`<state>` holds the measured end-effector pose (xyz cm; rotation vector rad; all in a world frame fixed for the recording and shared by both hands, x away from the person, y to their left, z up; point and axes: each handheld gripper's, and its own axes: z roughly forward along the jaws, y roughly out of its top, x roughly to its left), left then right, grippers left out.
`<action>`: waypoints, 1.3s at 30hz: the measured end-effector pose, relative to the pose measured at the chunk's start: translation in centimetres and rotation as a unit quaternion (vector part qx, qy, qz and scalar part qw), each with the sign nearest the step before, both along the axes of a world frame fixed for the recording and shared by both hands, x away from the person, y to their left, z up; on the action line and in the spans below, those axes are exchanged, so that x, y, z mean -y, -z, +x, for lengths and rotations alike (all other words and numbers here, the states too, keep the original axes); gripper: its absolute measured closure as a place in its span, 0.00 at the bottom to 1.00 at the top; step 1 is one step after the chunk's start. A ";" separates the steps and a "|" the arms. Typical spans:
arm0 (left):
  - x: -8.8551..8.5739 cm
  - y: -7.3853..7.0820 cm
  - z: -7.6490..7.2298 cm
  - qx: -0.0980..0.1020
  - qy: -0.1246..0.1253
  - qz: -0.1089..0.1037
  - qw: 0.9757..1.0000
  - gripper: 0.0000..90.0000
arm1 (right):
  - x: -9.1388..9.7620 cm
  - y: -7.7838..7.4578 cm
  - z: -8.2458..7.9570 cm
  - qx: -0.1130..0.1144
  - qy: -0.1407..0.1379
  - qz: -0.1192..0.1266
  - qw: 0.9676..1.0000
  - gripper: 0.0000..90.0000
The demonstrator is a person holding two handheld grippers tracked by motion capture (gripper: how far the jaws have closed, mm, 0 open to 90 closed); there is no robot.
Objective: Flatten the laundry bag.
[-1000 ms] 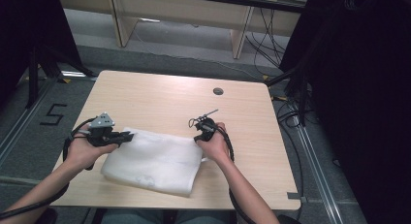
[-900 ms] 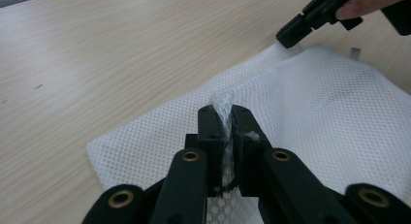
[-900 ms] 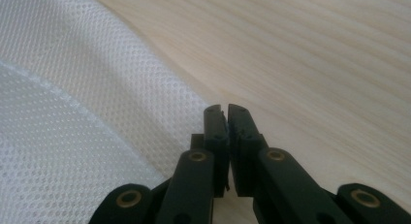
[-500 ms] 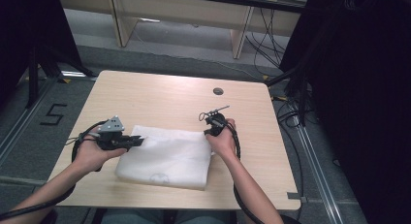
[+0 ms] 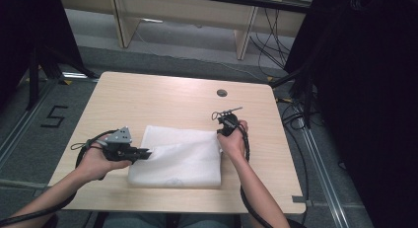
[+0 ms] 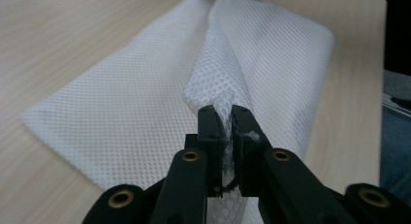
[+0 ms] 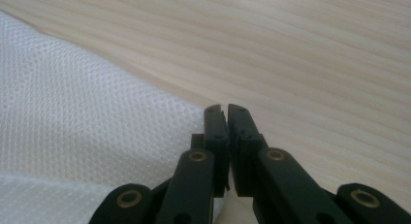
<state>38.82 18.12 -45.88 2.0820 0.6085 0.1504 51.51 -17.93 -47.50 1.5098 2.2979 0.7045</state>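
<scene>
bare forearms, no sleeves visible, black left gripper (image 5: pixel 140 153) with grey three-cornered plate on top, black right gripper (image 5: pixel 223 128), thick black cables looping from each, matte black jaws with brass-coloured pivot screws, flat rectangular pads

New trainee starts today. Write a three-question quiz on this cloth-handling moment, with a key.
1. True or false: the left gripper is shut on a raised ridge of the white mesh cloth.
2. Which part of the cloth does the right gripper sit at in the high view? A) its far right corner B) its near left corner C) its middle
3. Fill in: the cloth lies on a wooden ____.

Key
1. True; the mesh is pinched between its jaws.
2. A; its jaws are shut there, though the right gripper view leaves it unclear whether cloth is between them.
3. table
</scene>
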 end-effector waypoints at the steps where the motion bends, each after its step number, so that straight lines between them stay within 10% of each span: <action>1: 0.3 0.3 -0.3 -0.009 0.019 0.010 1.000 0.93 | 0.3 -0.1 0.1 0.000 0.008 0.001 1.000 0.98; 6: 0.8 0.7 -0.7 -0.014 0.054 0.021 0.998 0.93 | 0.7 -0.4 0.2 0.005 0.018 0.004 1.000 0.98; 11: 1.2 1.0 -0.7 -0.019 0.056 0.031 0.998 0.93 | 0.5 0.0 0.1 -0.010 0.014 0.002 1.000 0.95; 27: 1.6 1.1 -0.6 -0.012 0.051 0.035 0.998 0.93 | -1.6 -3.1 -0.9 0.040 -0.047 -0.012 0.998 0.72; 39: 1.8 1.0 -0.4 0.000 0.062 0.050 0.997 0.93 | -1.7 -0.4 -0.9 -0.055 -0.062 -0.008 0.997 0.69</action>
